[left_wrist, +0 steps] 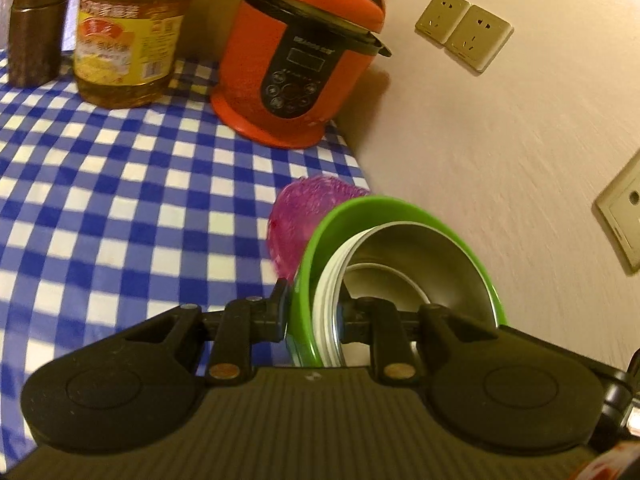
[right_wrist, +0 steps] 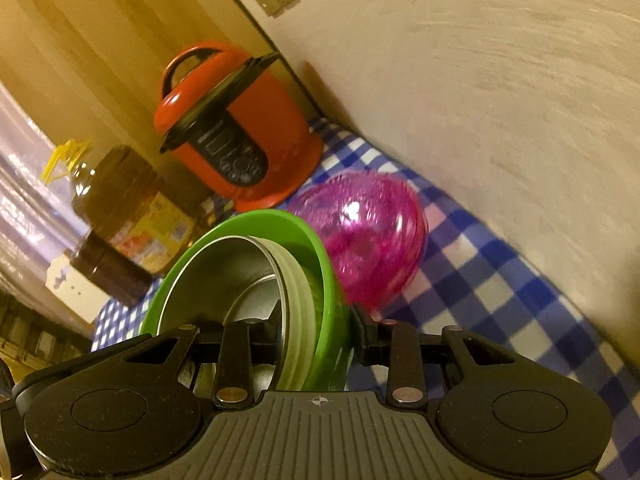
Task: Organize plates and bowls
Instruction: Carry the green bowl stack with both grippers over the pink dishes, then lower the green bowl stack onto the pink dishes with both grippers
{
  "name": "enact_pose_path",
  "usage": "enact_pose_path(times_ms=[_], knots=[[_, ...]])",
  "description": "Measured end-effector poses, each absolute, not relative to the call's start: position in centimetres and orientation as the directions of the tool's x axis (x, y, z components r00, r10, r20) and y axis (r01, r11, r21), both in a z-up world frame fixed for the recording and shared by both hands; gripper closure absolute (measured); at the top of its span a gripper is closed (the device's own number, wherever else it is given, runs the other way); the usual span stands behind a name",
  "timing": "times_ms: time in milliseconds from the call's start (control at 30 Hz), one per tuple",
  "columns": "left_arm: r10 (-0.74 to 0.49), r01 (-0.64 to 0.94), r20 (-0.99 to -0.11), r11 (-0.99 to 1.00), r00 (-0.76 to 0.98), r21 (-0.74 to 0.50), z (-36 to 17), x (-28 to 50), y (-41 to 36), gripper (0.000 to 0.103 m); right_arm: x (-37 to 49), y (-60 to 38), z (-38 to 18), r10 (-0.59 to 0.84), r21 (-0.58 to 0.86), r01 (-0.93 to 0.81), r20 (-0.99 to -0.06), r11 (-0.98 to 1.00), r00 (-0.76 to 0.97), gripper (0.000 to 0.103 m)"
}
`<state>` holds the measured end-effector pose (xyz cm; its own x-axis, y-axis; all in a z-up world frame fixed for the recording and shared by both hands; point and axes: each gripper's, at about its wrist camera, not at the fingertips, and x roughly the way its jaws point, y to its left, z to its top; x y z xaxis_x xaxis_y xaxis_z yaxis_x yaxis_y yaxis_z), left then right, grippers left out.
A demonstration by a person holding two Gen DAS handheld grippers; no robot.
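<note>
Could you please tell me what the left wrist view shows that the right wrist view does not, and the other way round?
Only the left wrist view shows the pair of wall sockets and the left gripper clamping the stack's rim. Only the right wrist view shows the oil bottle's yellow handle and the right gripper clamping the opposite rim. Both show the green bowl with a steel bowl nested inside, the pink bowl beyond it, the red cooker, the oil bottle, the dark canister and the checked tablecloth.
</note>
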<state>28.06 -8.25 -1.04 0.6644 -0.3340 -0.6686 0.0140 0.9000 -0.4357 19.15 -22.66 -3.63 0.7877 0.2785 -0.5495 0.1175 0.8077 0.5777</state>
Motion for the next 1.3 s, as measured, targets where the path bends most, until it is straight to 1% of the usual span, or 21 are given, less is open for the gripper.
enact_pose_path(times_ms=[400, 633, 967, 1300], knots=[[-0.351, 0.068, -0.672, 0.91, 0.652, -0.41, -1.6, 34.6, -10.0, 0.084, 24.6, -24.7, -4.2, 0.237, 0.617, 0.175, -0.526, 0.767, 0.817, 0.071], [-0.357, 0.087, -0.682, 0.914, 0.638, -0.397, -2.7, 37.1, -10.6, 0.084, 27.0, -25.5, -5.2, 0.218, 0.622, 0.202, -0.532, 0.757, 0.818, 0.071], [-0.352, 0.08, -0.708, 0.918, 0.613, -0.387, -4.6, 39.4, -10.8, 0.084, 30.0, -25.8, -6.6, 0.205, 0.615, 0.231, -0.554, 0.754, 0.807, 0.071], [-0.343, 0.069, -0.722, 0.922, 0.601, -0.381, -5.7, 40.3, -11.1, 0.084, 31.3, -25.9, -7.6, 0.204, 0.608, 0.246, -0.575, 0.755, 0.792, 0.071]])
